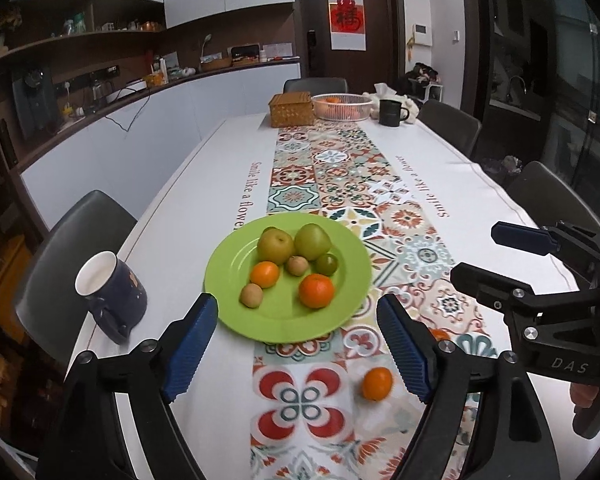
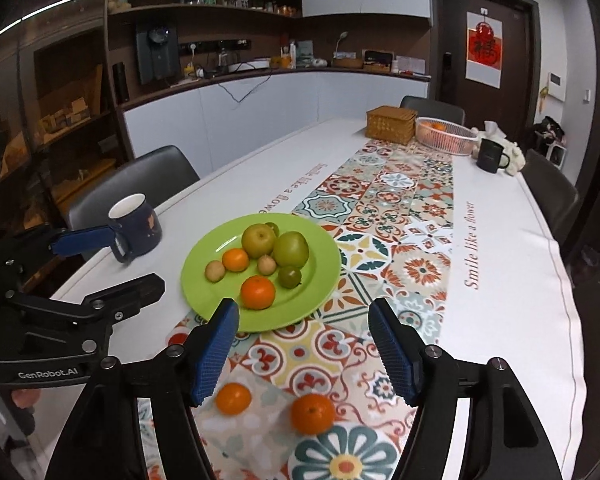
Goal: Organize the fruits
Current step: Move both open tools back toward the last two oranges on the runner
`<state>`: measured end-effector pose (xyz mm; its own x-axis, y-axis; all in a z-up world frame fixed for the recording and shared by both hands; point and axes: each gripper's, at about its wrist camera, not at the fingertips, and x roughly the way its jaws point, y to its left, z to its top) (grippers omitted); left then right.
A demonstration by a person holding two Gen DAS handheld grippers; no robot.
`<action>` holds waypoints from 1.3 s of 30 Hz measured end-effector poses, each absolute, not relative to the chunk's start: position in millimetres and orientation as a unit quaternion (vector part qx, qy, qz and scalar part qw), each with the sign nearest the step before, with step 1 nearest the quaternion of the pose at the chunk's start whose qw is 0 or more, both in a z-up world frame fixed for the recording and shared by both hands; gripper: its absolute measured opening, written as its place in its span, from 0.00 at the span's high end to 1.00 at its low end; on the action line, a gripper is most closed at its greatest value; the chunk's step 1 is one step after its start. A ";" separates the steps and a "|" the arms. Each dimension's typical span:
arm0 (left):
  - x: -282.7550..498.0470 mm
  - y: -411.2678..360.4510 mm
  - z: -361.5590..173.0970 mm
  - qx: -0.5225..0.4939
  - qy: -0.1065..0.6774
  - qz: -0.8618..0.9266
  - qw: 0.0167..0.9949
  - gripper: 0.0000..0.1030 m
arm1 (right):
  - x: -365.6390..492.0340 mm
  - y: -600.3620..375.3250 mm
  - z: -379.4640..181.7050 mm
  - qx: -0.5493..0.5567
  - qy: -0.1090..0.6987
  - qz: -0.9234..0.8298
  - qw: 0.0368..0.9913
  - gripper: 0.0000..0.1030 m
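With both claws standing apart and empty, the left claw (image 1: 296,344) and right claw (image 2: 302,344) hover near the green plate (image 1: 352,284), likely for sorting; two tangerines (image 2: 233,398) lie loose on the bench (image 1: 204,208), just nearer than the plate.
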<state>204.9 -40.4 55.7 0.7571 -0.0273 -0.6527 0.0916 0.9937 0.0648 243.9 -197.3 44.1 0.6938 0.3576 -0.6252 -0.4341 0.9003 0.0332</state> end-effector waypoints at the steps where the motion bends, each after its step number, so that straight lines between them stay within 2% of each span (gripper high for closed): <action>1: 201.7 -42.4 56.3 0.045 0.346 -0.033 0.937 0.20 | 239.6 -199.8 44.8 -0.058 0.325 0.214 0.920 0.33; 19: 170.8 -66.5 34.3 0.041 0.362 -0.043 0.930 0.18 | 204.5 -222.0 30.4 -0.068 0.326 0.216 0.918 0.32; 39: 179.3 -83.8 -40.4 0.090 0.411 -0.101 0.902 0.18 | 209.2 -224.0 -35.9 -0.112 0.390 0.225 0.886 0.32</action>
